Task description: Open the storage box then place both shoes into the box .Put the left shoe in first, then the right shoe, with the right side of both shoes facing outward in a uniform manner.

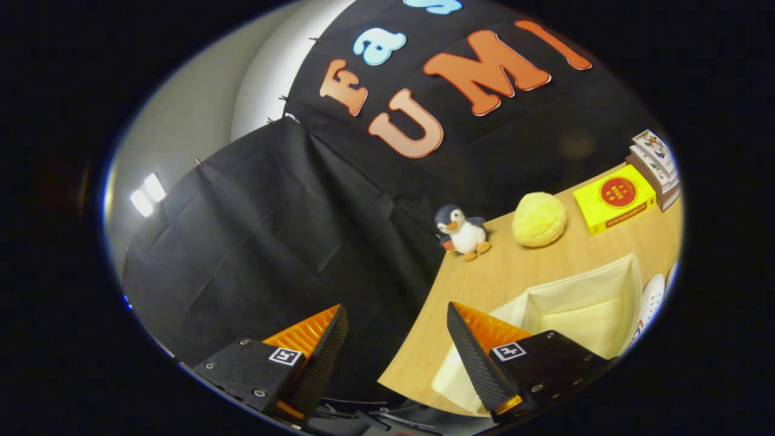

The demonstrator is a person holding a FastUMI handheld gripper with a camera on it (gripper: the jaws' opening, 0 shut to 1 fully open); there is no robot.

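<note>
Tool (396, 339) spread wide, fingers apart with nothing between them, tilted so the whole scene leans. One finger (321, 351) hanging over the dark cloth wall beyond the counter's edge; the other finger (475, 357) over the near corner of the storage box (629, 284).

Storage box open, cream fabric walls standing, pale inside, no shoe visible in the part that shows. Sits on the wooden counter (484, 278) near its front edge, partly covered by the tool's body. Just beside the box, at the far side from the fingers, a white rounded thing with small holes (652, 300), cut off; possibly a shoe, cannot tell for sure.

Along the counter's back edge, against the black cloth: a small plush penguin (463, 233) upright at the corner where the cloth walls meet, a fluffy yellow ball (539, 219) near it, then a yellow carton with a red round mark (614, 198), then a short stack of flat printed boxes (657, 163) touching the carton's far end. All of these well beyond the fingers and apart from the storage box.

Behind the cloth, a pale wall with a bright ceiling light (147, 195).
</note>
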